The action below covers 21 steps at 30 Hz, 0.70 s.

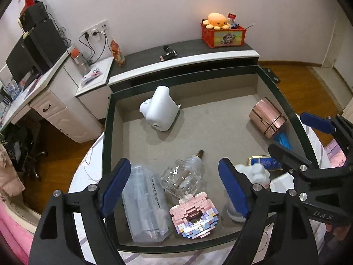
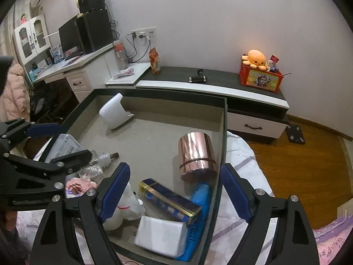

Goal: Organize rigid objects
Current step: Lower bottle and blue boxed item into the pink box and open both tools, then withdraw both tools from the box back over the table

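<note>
A dark-rimmed tray (image 1: 106,137) with a grey floor holds the objects. My left gripper (image 1: 174,160) is open above its near left part. A clear dental flossers box (image 1: 145,203), a clear glass bottle (image 1: 183,176) and a pink brick donut (image 1: 194,216) lie below and between its spread fingers, none of them pressed. My right gripper (image 2: 175,166) is open over the near right part, above a navy and gold box (image 2: 169,201), a white block (image 2: 161,236) and a blue packet (image 2: 200,201). A rose-gold cylinder (image 2: 196,152) stands by the right wall. A white device (image 1: 158,110) lies at the far end.
The tray rests on a bed sheet (image 2: 240,190) with pale stripes. Behind it runs a low cabinet (image 1: 183,59) carrying a red crate (image 1: 222,36) with an orange plush octopus. A desk with a monitor (image 1: 24,64) stands far left. Wood floor (image 2: 304,165) lies to the right.
</note>
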Available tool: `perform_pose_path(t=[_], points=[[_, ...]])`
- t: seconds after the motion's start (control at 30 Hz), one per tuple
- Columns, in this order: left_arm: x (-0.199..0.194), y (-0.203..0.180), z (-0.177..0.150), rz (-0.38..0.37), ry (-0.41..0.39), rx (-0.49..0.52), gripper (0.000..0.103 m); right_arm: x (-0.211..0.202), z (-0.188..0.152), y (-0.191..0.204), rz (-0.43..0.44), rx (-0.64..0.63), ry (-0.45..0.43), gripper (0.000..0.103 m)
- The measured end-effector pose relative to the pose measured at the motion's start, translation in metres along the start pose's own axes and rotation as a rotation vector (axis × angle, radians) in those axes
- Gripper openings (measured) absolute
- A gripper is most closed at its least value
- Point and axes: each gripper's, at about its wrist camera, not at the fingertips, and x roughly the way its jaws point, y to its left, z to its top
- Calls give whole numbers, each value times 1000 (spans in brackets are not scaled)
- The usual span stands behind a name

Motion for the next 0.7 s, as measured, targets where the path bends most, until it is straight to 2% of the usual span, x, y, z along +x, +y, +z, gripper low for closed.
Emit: perform_pose_path(t=[0.17,0.43,0.7], points=[[0,0,-2,29,5,11,84,3,2,-3,-2,8,10,86],[-13,2,-6,36,-4,12,84,-5,1,-2,-2,0,11,86],[-68,7,-32,42,-72,-3,84,-65,-10,10,-32,-17,-56,86]])
